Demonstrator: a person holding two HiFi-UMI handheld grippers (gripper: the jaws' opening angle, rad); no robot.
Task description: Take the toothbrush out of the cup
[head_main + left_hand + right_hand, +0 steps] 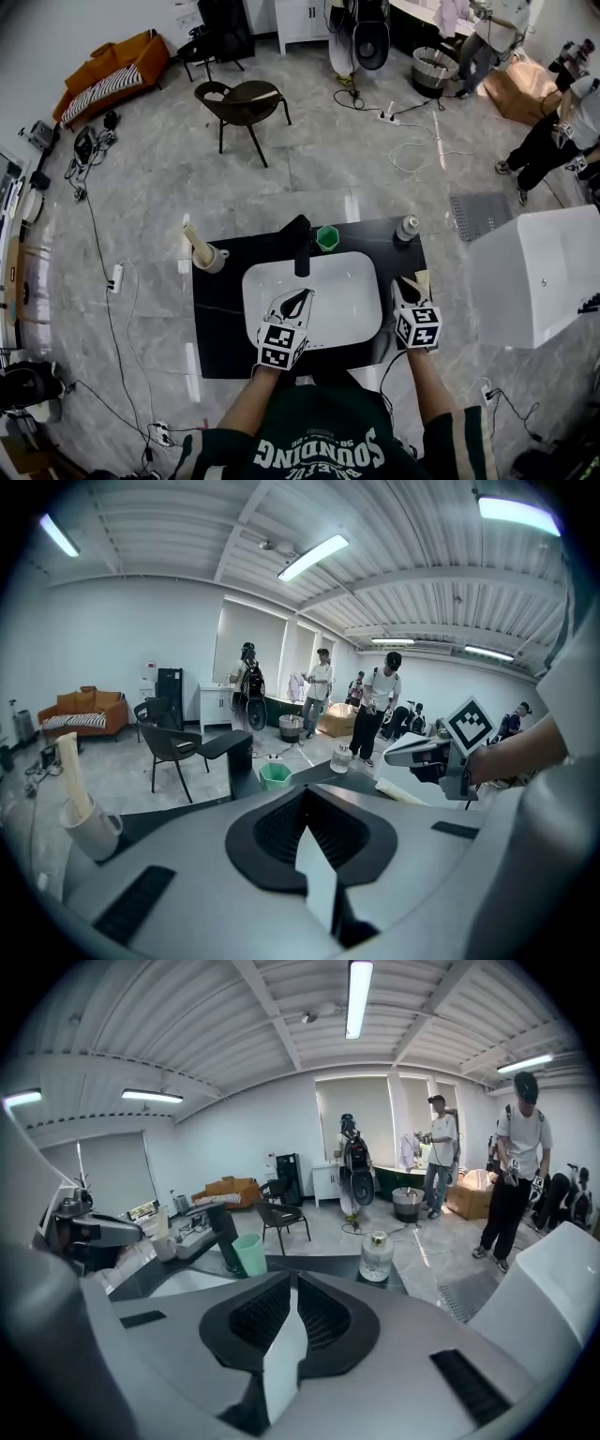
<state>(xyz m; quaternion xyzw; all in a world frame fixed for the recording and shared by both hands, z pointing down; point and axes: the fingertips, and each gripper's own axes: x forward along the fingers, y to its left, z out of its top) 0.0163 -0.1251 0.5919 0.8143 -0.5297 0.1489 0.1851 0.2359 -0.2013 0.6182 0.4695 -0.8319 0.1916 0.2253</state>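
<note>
A cream toothbrush (196, 240) leans in a white mug (212, 259) at the left end of the black counter; the left gripper view shows the same toothbrush (70, 775) and mug (94, 832) far to the left. My left gripper (293, 302) hovers over the front of the white sink (356, 300), shut and empty, well to the right of the mug. My right gripper (405, 285) is raised at the sink's right rim, shut with nothing between its jaws. A cream object (424, 278) lies on the counter just beside it.
A black faucet (301, 246) rises behind the sink with a green cup (326, 237) next to it. A clear bottle (406, 228) stands at the counter's back right. A white cabinet (534, 272) is to the right. People, a chair and cables are on the floor beyond.
</note>
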